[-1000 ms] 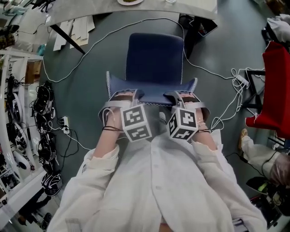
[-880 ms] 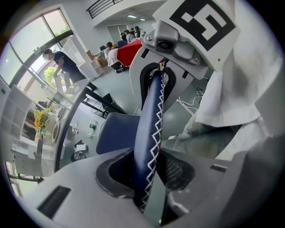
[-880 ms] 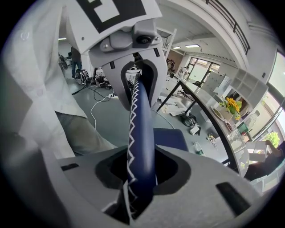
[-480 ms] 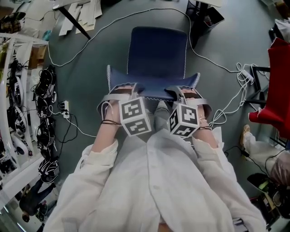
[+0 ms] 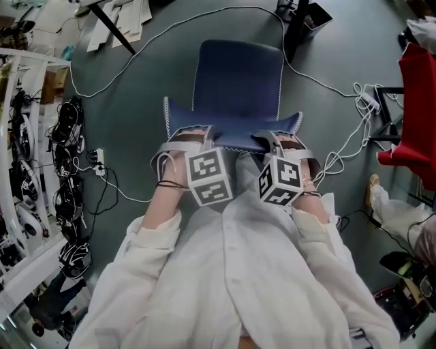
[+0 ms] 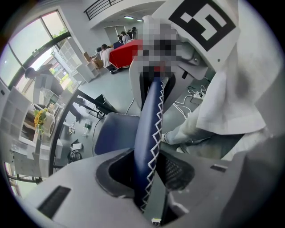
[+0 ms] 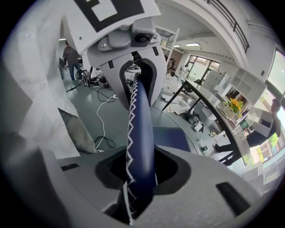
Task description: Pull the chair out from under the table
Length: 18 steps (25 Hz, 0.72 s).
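The blue chair (image 5: 237, 78) with white zigzag stitching stands on the grey floor, its seat out from under the table (image 7: 209, 107). My left gripper (image 5: 194, 136) is shut on the top edge of the backrest (image 5: 231, 131) near its left corner. My right gripper (image 5: 281, 141) is shut on the same edge near the right corner. In the left gripper view the stitched edge (image 6: 149, 133) runs between the jaws. The right gripper view shows the backrest edge (image 7: 140, 133) pinched the same way. Marker cubes and white sleeves hide the hands.
White cables (image 5: 320, 82) loop across the floor around the chair. A black table leg (image 5: 109, 27) and papers lie top left, a black bin (image 5: 303, 20) top right. A rack with coiled cables (image 5: 65, 177) lines the left, a red chair (image 5: 419, 102) the right.
Chair and both grippers have come back from the table together. The table edge has slid out of the top of the head view. Both grips are unchanged.
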Motion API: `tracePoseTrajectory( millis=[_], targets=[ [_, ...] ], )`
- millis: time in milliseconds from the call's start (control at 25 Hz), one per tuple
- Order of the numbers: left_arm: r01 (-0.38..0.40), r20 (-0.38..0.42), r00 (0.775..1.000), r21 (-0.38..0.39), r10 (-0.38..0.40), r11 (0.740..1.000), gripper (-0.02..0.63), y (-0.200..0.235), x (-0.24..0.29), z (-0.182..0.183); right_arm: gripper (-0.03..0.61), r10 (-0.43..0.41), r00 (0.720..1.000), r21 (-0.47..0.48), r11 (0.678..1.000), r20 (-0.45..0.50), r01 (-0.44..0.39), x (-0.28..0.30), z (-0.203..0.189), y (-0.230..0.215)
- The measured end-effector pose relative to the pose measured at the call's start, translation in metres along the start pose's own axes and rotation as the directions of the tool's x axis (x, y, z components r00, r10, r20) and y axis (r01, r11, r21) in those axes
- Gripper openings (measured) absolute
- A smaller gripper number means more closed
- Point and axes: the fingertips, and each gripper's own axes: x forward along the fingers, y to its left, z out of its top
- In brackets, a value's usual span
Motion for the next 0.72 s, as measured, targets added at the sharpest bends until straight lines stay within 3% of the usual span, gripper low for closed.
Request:
tracePoseTrajectory(
  millis=[360, 720],
  targets=[
    [0.010, 0.029, 1.000, 0.045, -0.011, 0.999, 0.140, -0.062, -0.017, -0.022, 0.106, -0.023, 0.999, 0.041, 0.999, -0.036, 0.024, -0.010, 0.015, 0.067],
    [0.041, 0.075, 0.996, 0.043, -0.044, 0.998, 0.140, -0.118, -0.035, -0.026, 0.107, -0.035, 0.998, 0.070, 0.997, -0.058, 0.039, -0.028, 0.018, 0.120]
  ],
)
